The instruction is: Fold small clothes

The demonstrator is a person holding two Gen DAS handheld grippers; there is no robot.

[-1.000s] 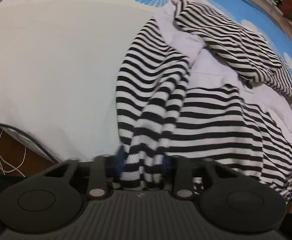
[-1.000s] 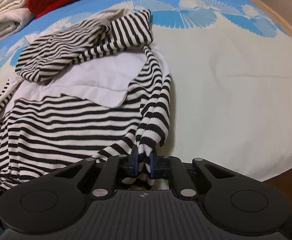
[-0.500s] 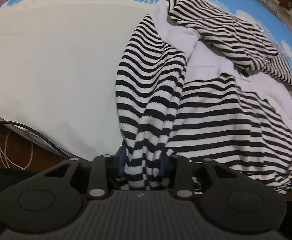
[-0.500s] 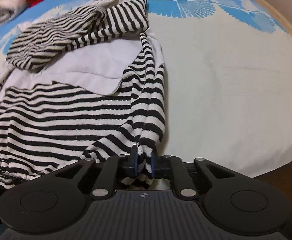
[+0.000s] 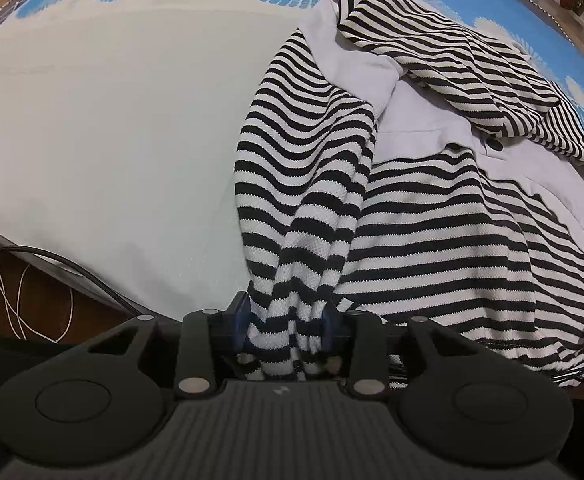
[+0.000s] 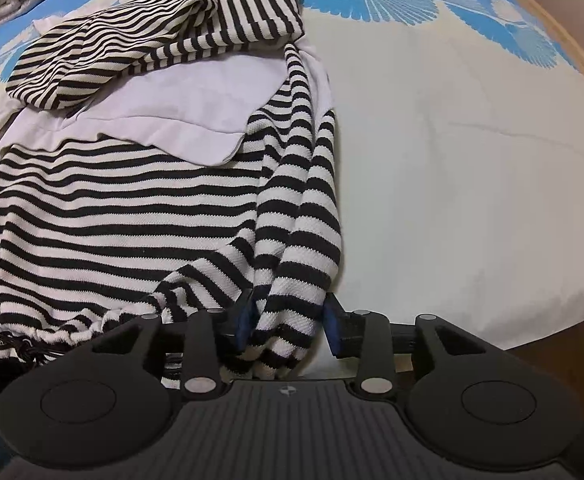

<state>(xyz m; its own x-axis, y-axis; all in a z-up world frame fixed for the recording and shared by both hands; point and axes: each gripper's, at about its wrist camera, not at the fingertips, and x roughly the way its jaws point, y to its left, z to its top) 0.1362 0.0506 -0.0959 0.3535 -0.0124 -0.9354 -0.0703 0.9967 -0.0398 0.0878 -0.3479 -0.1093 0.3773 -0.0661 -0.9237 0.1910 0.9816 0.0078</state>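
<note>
Knit striped hoodie (image 5: 431,240) looks soft, light, floppy; best pinched at the bunched hem corners between the fingertips. Left gripper (image 5: 286,320) and right gripper (image 6: 290,318) have just been opening, jaws spread, fabric loose between them

1 striped garment (image 5: 431,240) (blk/wht), 2 hand-held grippers (image 5: 286,326) (image 6: 290,322).

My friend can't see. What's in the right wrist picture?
The right gripper has just been opening, with a bunched fold of the black-and-white striped top loose between its blue pads. The top lies rumpled on a white and blue bedspread.
</note>
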